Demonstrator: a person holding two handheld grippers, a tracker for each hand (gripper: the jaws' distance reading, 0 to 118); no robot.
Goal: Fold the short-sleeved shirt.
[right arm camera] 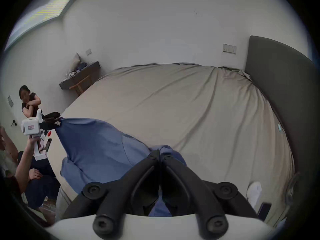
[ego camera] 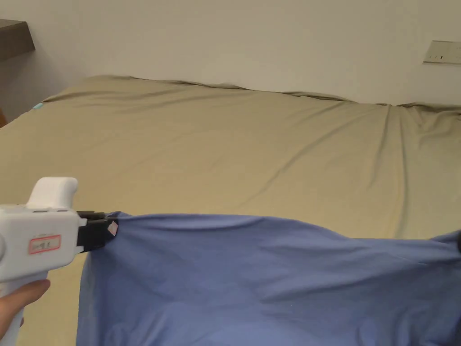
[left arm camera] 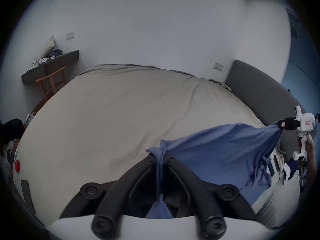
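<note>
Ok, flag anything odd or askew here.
Nothing stands out. The blue shirt hangs spread between the left gripper and the right gripper, each shut on a corner, over the wrinkled bed sheet.

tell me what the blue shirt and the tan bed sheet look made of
Blue short-sleeved shirt: seemingly soft matte knit, perhaps cotton jersey; it sags and bunches where the left gripper and right gripper pinch it. Tan bed sheet: likely woven cotton, matte, with long shallow creases.
</note>
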